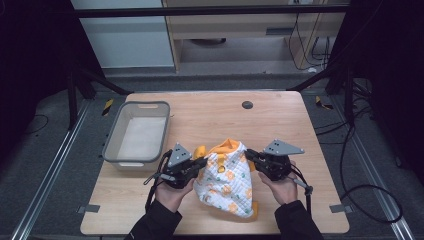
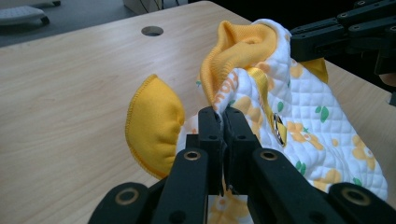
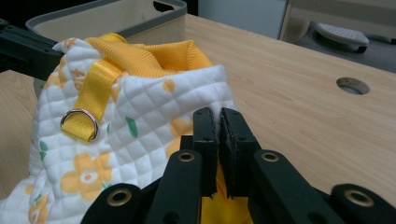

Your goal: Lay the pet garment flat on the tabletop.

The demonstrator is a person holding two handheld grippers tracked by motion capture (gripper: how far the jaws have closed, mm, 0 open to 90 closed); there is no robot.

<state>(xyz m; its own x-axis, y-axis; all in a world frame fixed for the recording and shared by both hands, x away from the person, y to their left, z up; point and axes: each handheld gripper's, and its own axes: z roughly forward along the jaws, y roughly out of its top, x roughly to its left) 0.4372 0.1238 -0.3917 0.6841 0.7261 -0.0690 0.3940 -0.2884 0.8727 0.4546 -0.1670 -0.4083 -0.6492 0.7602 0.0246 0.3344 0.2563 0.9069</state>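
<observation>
Quilted garment, white with orange flowers and a yellow lining, hangs stretched between the two tools over the near middle of the tabletop. The left hand-held gripper has its jaws pressed together on the garment's upper edge at the person's left, and the left gripper view shows the cloth pinched right at the jaw tips, with a yellow rounded flap hanging just to the left of them. The right hand-held gripper is likewise clamped tight on the opposite upper edge; in the right gripper view the white quilting folds into the gap between its jaws, and a yellow strap with a metal ring sits to the left of them. Holding two top corners apart like this likely serves to spread the piece and let its lower part drape down toward the tabletop, as for folding or moving it. A grey bin stands beyond and to the left of the left hand-held gripper, close by, apart from the garment.
</observation>
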